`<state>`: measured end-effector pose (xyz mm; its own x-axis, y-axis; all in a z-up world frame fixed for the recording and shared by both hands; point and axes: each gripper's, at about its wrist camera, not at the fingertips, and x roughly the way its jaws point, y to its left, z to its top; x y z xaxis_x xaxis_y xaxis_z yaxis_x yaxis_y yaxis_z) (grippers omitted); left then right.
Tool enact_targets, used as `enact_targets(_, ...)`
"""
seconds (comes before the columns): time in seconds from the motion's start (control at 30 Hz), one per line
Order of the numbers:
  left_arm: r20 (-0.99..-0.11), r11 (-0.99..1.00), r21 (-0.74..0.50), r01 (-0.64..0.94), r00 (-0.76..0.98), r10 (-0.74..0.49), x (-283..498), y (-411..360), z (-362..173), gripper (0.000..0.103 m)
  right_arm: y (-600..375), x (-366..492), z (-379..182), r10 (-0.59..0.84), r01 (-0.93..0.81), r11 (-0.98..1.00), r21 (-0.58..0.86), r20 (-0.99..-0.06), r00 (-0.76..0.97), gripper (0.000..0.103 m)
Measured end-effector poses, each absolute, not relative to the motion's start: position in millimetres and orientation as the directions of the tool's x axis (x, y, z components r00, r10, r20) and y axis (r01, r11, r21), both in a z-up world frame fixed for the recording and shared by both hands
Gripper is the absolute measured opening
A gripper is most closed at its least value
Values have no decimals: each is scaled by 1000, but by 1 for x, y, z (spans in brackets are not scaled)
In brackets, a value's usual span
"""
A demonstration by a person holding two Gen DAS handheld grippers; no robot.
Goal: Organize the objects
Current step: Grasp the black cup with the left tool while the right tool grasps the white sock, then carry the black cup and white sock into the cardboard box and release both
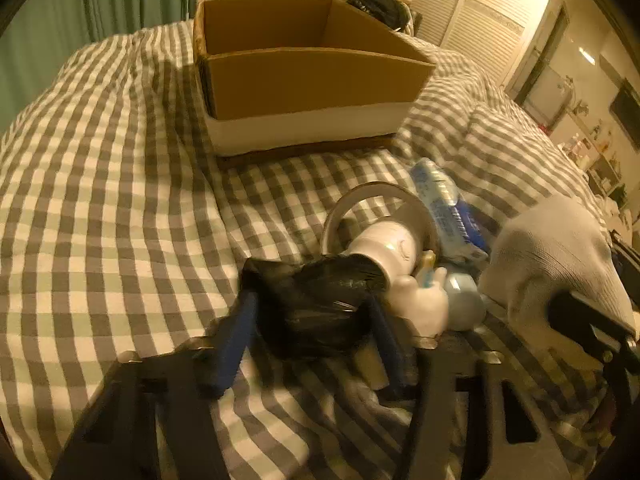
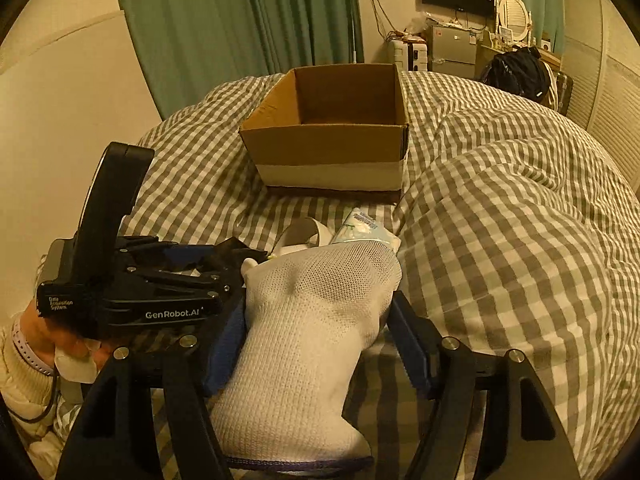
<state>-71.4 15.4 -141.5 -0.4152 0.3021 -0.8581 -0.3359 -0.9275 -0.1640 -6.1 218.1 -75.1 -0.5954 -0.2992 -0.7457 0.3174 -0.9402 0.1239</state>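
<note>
An open cardboard box [image 1: 312, 76] stands on the checked bed; it also shows in the right wrist view [image 2: 332, 140]. My left gripper [image 1: 312, 312] is shut on a black plastic bundle [image 1: 316, 300]. Just right of it lie a white bottle [image 1: 388, 248], a tape roll [image 1: 376, 196], a blue-and-white packet [image 1: 444, 200] and a small white figure [image 1: 424, 300]. My right gripper [image 2: 320, 320] is shut on a white knitted sock [image 2: 312, 320], which shows in the left wrist view [image 1: 560, 256]. The left gripper's body [image 2: 132, 280] sits left of the sock.
The grey-and-white checked duvet [image 2: 520, 240] bulges high on the right. Green curtains [image 2: 240, 20] hang behind the bed. A dark bag [image 2: 516, 68] and shelves with clutter stand at the far end. The packet [image 2: 364, 228] lies between the sock and the box.
</note>
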Motion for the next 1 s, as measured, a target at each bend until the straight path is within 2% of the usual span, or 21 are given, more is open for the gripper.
enact_targets(0.33,-847,-942,-148,-300,-454,277,-52,4,-125,36,213,7,-58,-256,317,-947,48,-711,-655,68)
enact_targets(0.63,-782,-954,-127,-272,-565,265,-35,-17,-71,36,197,24,-27,-267,353,-936,1,-656,-706,68)
enact_targets(1.0,-675,-947,-75,-311,-683,278,-44,-16,4,36,188,19,30,-272,376,-924,-72,-567,-777,68)
